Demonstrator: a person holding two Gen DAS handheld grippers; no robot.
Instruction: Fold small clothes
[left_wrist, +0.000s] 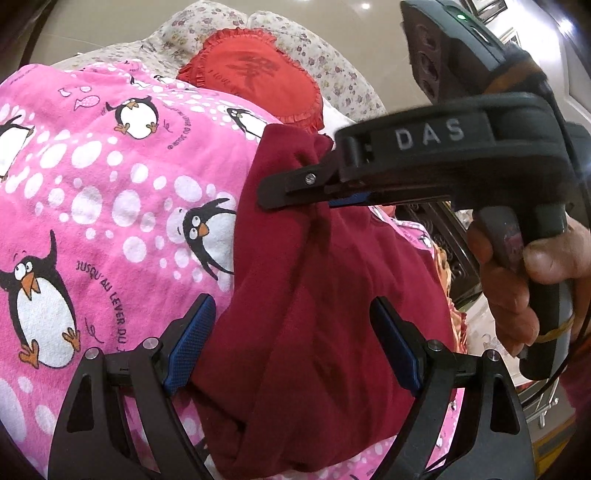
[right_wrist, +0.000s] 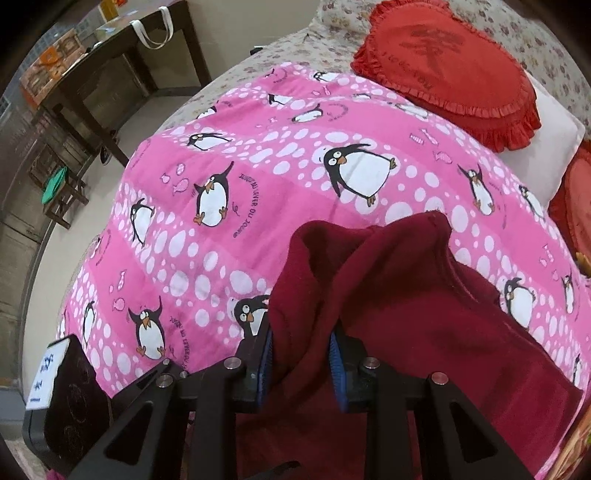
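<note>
A dark red garment (left_wrist: 314, 314) lies bunched on a pink penguin blanket (left_wrist: 110, 192). My left gripper (left_wrist: 291, 332) is open, its blue-padded fingers (left_wrist: 192, 339) standing on either side of the garment's near part. My right gripper (left_wrist: 280, 192) comes in from the right and is shut on the garment's far edge, lifting it. In the right wrist view the right gripper (right_wrist: 301, 354) pinches a fold of the dark red garment (right_wrist: 388, 295) between its blue pads (right_wrist: 338, 363), above the pink blanket (right_wrist: 221, 221).
A red heart-shaped frilled cushion (right_wrist: 450, 70) and a white pillow (right_wrist: 554, 144) lie at the bed's head on a floral sheet (left_wrist: 325, 51). A dark wooden table (right_wrist: 122, 48) stands at the far left on the floor. A dark device (right_wrist: 70, 398) shows at bottom left.
</note>
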